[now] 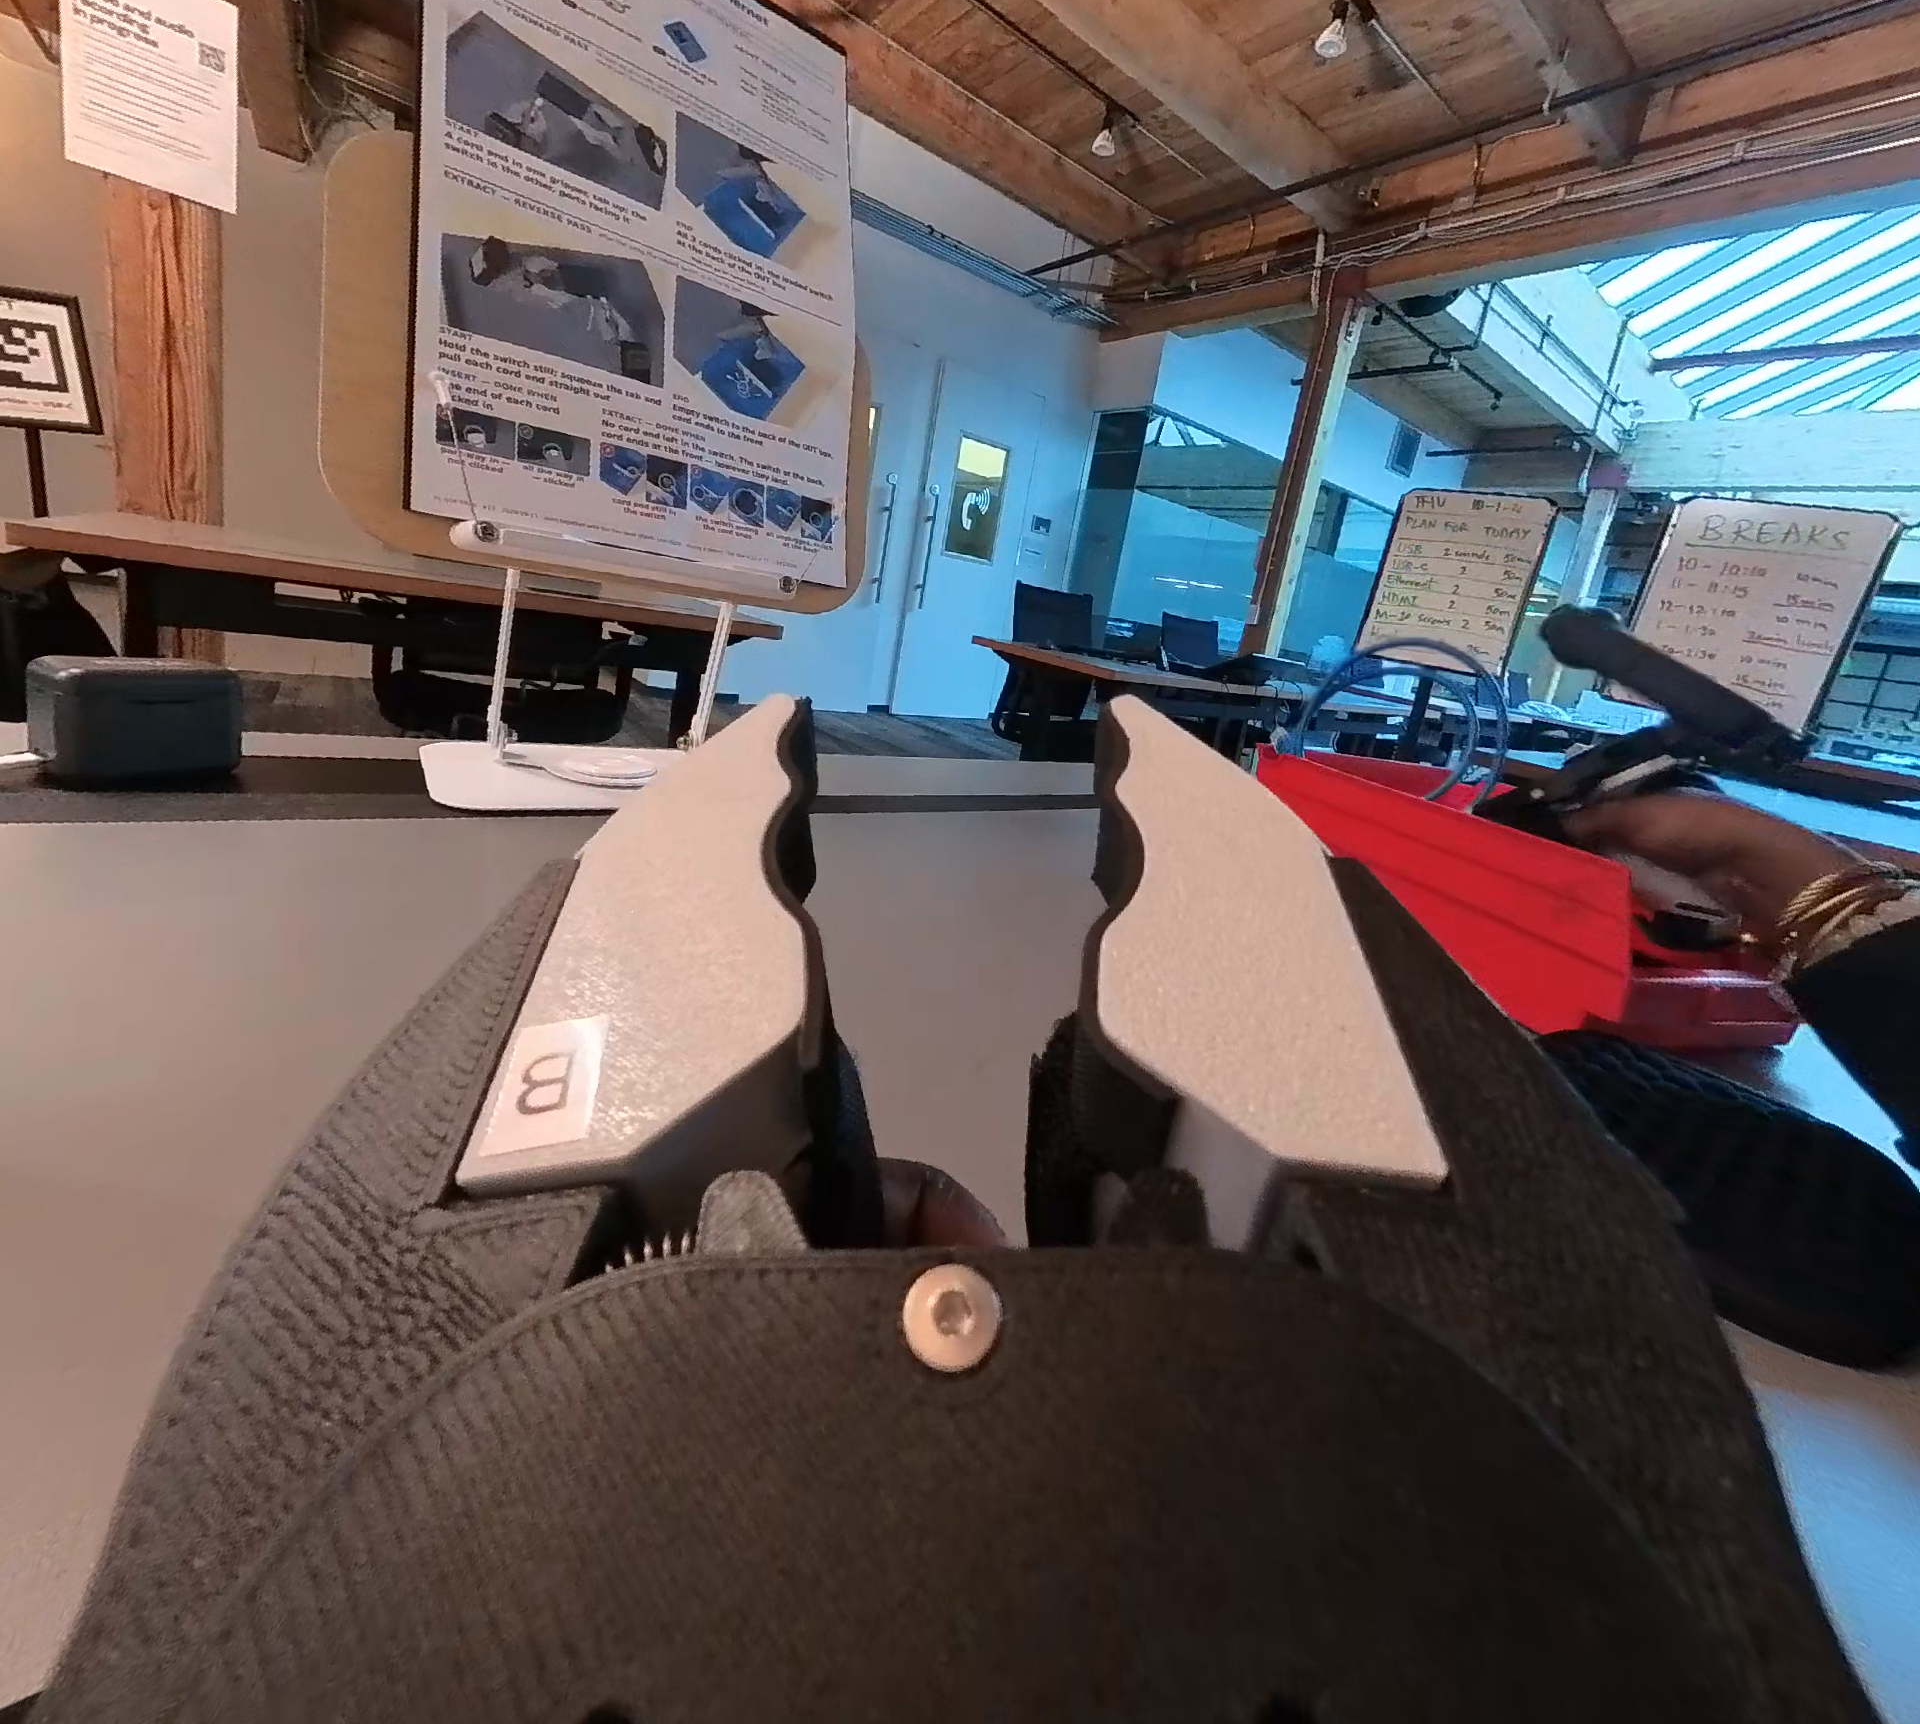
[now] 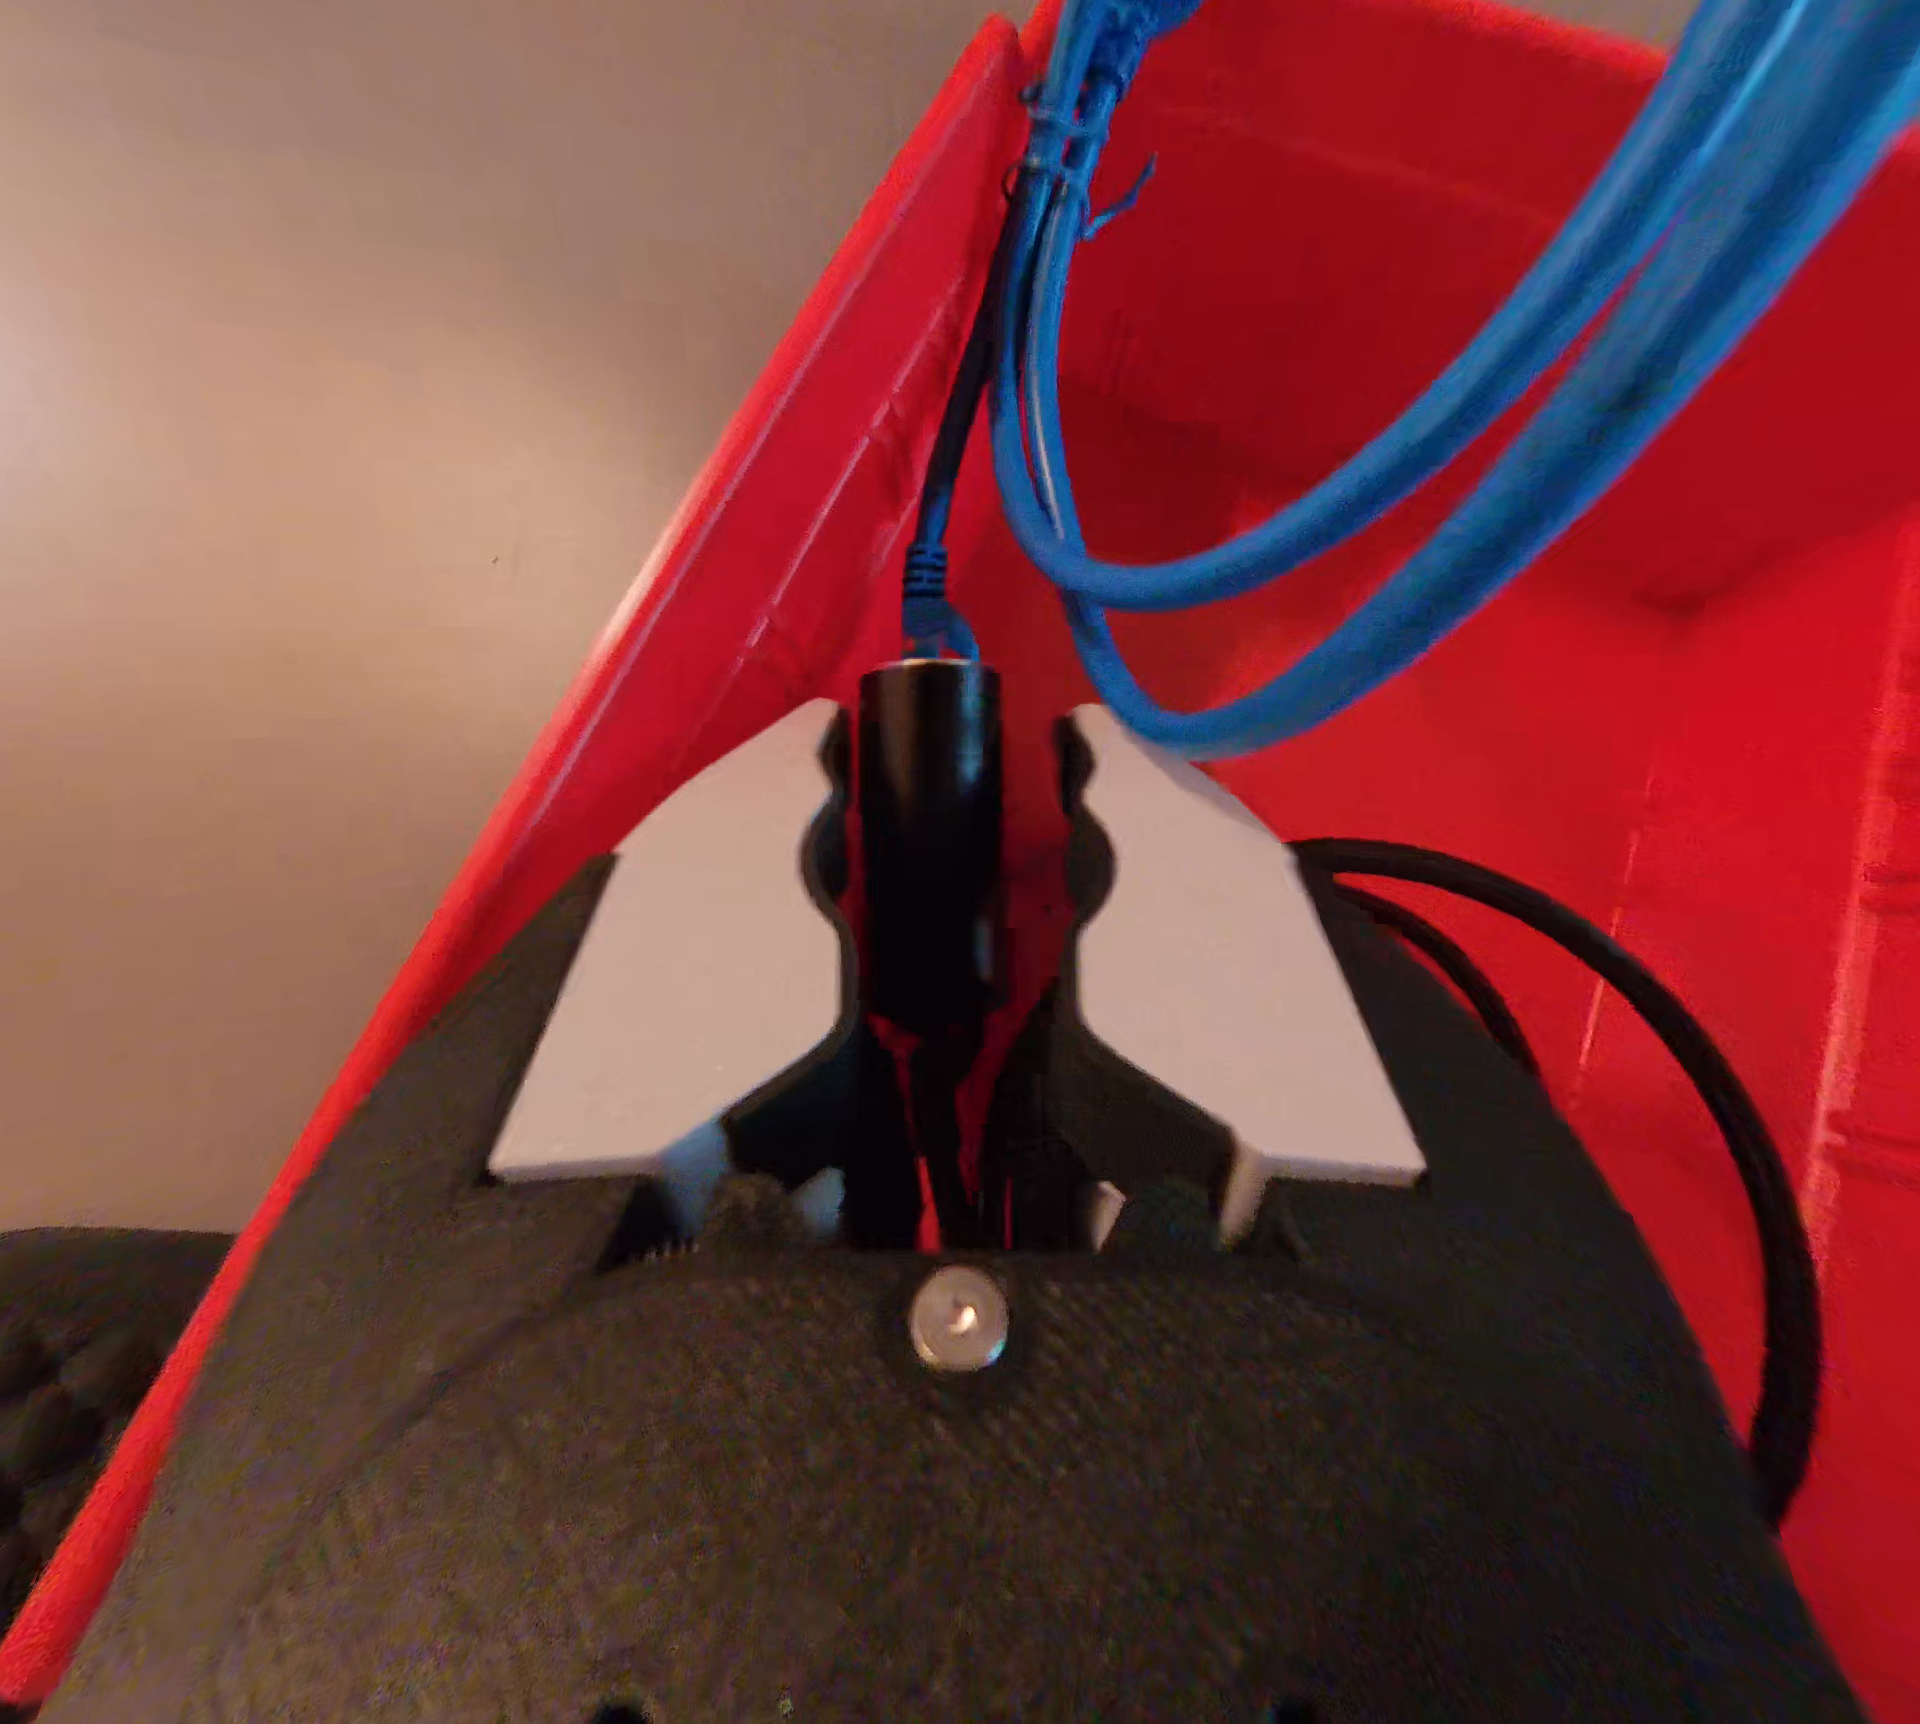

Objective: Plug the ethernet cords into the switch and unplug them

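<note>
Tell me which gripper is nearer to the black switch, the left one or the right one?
Right. The right gripper has the black switch between its fingers, inside the red bin. The left gripper is open over the table, beside the bin.

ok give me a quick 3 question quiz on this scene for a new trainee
1. True or false: the left gripper is holding a blue ethernet cord.
2. Which gripper is inside the red bin? A) left B) right C) both
3. Fill in: the black switch sits between the fingers of the right gripper, and a ____ plug goes into its far end.

Key:
1. False; its jaws stand open and hold nothing, over the bare grey table.
2. B
3. Blue
</note>
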